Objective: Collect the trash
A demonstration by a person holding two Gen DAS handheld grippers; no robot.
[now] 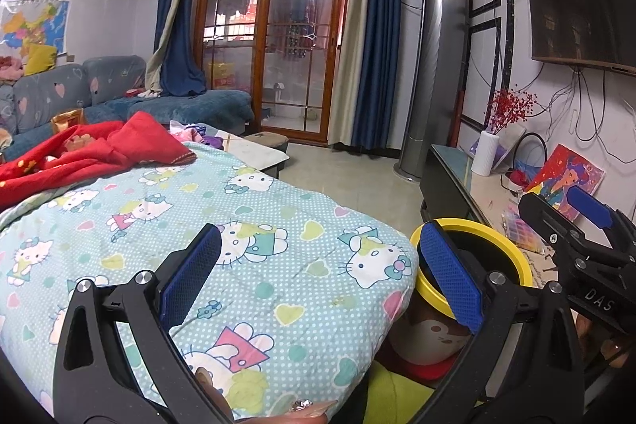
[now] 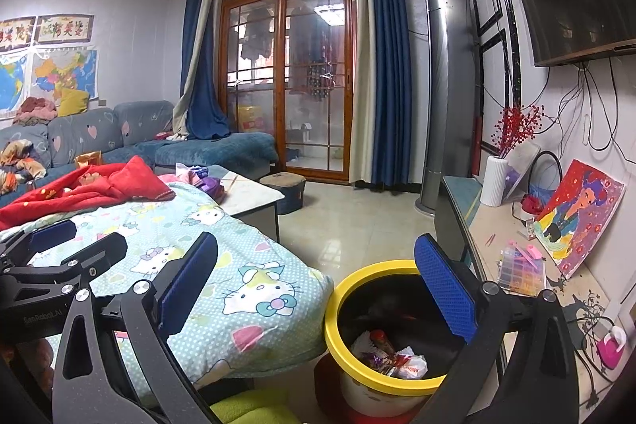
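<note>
Living-room scene with both claws held wide apart and empty. The right claw [image 2: 316, 299] hangs just above the yellow-rimmed bin [image 2: 357, 364], which stands on the floor between the quilt-covered worktop [image 2: 246, 289] and the TV cabinet [image 2: 493, 225]; wrappers [image 2: 391, 358] already lie at the bottom of the bin. The left claw [image 1: 318, 279] hovers over the near corner of the cartoon-cat quilt [image 1: 278, 265], with the bin rim [image 1: 516, 249] just beside its right finger. No loose trash is plainly visible on the quilt near either claw; something shiny at the lower edge of the left wrist view [image 1: 302, 404] is too cut off to identify. The step in hand appears to be a drop completed or a search for the next piece. To do it well, keep the claws wide while moving away from the rim, scan the quilt and the red blanket [image 1: 91, 153] beyond, and close only on trash, not on the fabric
</note>
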